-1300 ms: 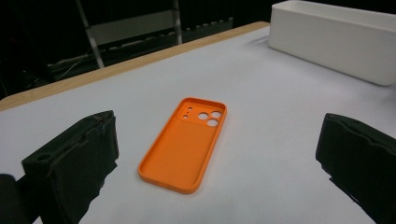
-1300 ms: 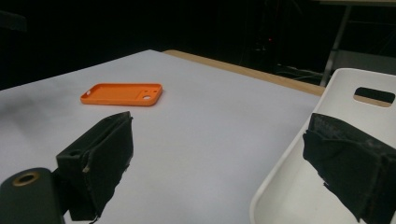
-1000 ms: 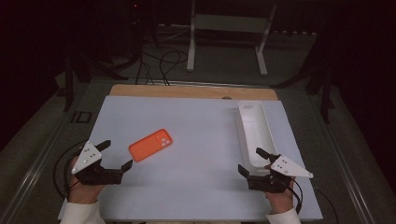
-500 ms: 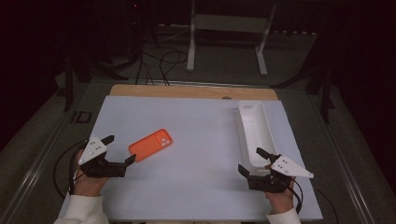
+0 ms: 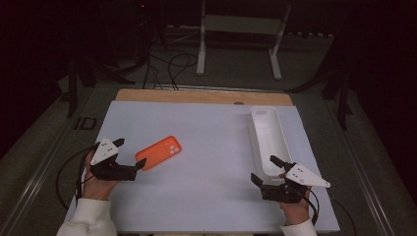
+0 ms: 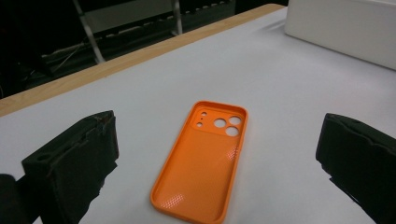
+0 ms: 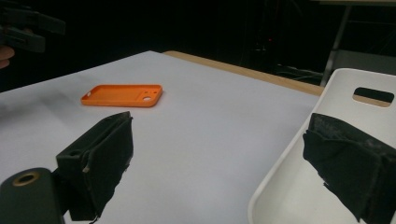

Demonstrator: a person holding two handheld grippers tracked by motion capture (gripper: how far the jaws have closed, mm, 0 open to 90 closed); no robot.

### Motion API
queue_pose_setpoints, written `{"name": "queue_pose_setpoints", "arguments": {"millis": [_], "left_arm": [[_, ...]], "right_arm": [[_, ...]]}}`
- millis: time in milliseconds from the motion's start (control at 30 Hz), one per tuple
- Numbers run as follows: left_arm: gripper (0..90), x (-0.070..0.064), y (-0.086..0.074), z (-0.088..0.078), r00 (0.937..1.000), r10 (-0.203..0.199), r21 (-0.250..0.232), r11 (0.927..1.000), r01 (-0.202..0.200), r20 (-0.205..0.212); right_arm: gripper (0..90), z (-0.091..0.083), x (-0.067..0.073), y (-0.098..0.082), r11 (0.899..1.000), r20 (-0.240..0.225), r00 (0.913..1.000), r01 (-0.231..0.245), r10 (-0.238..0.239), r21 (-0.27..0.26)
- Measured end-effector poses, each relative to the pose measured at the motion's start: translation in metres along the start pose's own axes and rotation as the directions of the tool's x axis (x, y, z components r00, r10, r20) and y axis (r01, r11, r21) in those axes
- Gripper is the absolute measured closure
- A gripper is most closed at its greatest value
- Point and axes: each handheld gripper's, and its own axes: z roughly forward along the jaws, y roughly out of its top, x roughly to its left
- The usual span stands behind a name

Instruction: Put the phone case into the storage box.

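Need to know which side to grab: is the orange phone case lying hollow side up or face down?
Hollow side up. In the left gripper view the orange phone case shows its raised rim and textured inner floor, lying flat on the white table.

On the white tabletop [image 5: 211, 142], the left tool [image 5: 129, 156] sits wide open just beside the near end of the orange phone case [image 5: 159, 152], while the right tool [image 5: 267, 170], also open, straddles the near end of the long white tray [image 5: 268, 137].

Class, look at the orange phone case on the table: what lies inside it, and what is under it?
The orange phone case lies open side up and holds nothing: only its dotted inner face and camera cut-outs show. It rests flat on the white table; the surface beneath it is covered, so nothing can be told there.
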Motion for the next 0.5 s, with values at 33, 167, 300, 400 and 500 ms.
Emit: {"name": "queue_pose_setpoints", "arguments": {"millis": [33, 167, 300, 400, 500], "left_arm": [[0.0, 0.001, 0.001, 0.002, 1.0, 0.003, 0.008, 1.0, -0.003, -0.003], [0.0, 0.003, 0.001, 0.006, 1.0, 0.003, 0.015, 0.9999, -0.003, -0.002], [0.0, 0.004, 0.003, 0.011, 0.9999, 0.01, 0.032, 0.9994, -0.01, 0.003], [0.0, 0.005, 0.003, 0.013, 0.9999, 0.01, 0.039, 0.9992, -0.01, 0.006], [0.0, 0.007, 0.005, 0.016, 0.9999, 0.014, 0.055, 0.9984, -0.014, 0.006]], "right_arm": [[8.3, 0.0, 0.0, 0.0, 1.0, 0.001, 1.0, -0.001, 0.001, -0.001], [8.3, 0.0, 0.0, 0.0, 1.0, 0.0, 1.0, 0.0, 0.0, 0.001], [8.3, 0.001, 0.0, 0.0, 1.0, -0.001, 1.0, 0.001, -0.001, 0.001], [8.3, 0.001, 0.0, 0.0, 1.0, -0.002, 1.0, 0.0, 0.0, 0.003], [8.3, 0.001, 0.0, 0.0, 1.0, -0.002, 1.0, -0.001, 0.001, 0.004]]}}
